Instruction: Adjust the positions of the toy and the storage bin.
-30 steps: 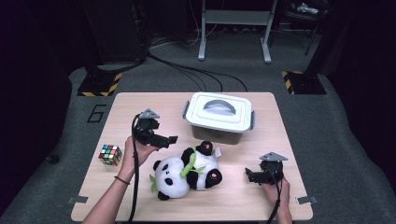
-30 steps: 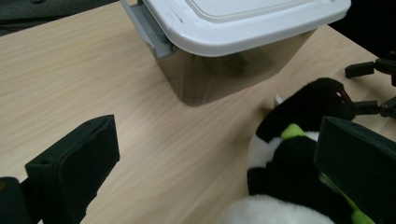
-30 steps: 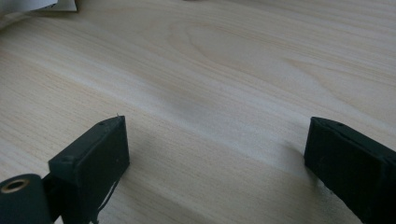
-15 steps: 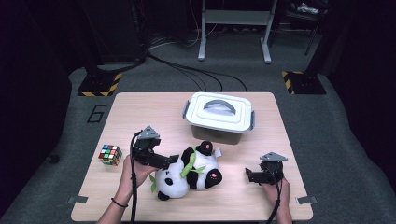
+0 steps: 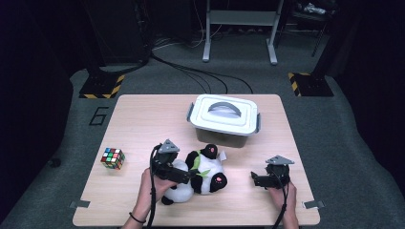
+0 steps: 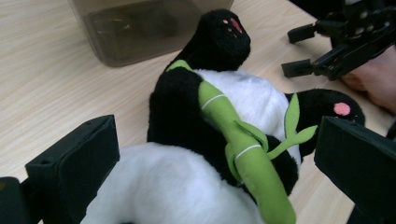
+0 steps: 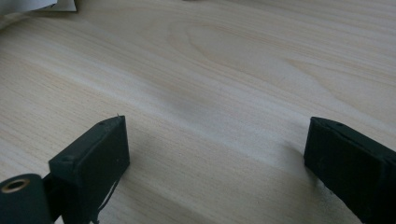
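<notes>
Closing in on the plush panda (image 6: 201, 140), the left gripper (image 5: 184, 175) having travelled from open table beside the storage box (image 5: 224, 119) a second ago down onto the toy's white head. Now straddling that head with jaws spread wide, nothing yet pinched between them; in the left gripper view, one black jaw standing to each side of the white fur, the green bamboo stalk (image 6: 238, 149) running forward between them, the black limbs and pink paw pads lying farther ahead. Marking, by judgement, the end of the approach and the start of the grasp: closing the jaws on the soft head or body being the step left. Left hand (image 5: 150, 183) gripping the tool from behind, forearm entering from below, grey three-cornered plate uppermost, jaws pointing across the table toward the other tool. Resting unchanged throughout, the right gripper (image 5: 255, 180), held low just over the bare wooden table (image 7: 210, 70), jaws likewise parted and empty, aimed toward the panda yet apart from it. Lying behind the left tool and well apart from it, the colour cube (image 5: 113, 158); standing beyond the panda, the lidded box, close to the toy's upper paw.
</notes>
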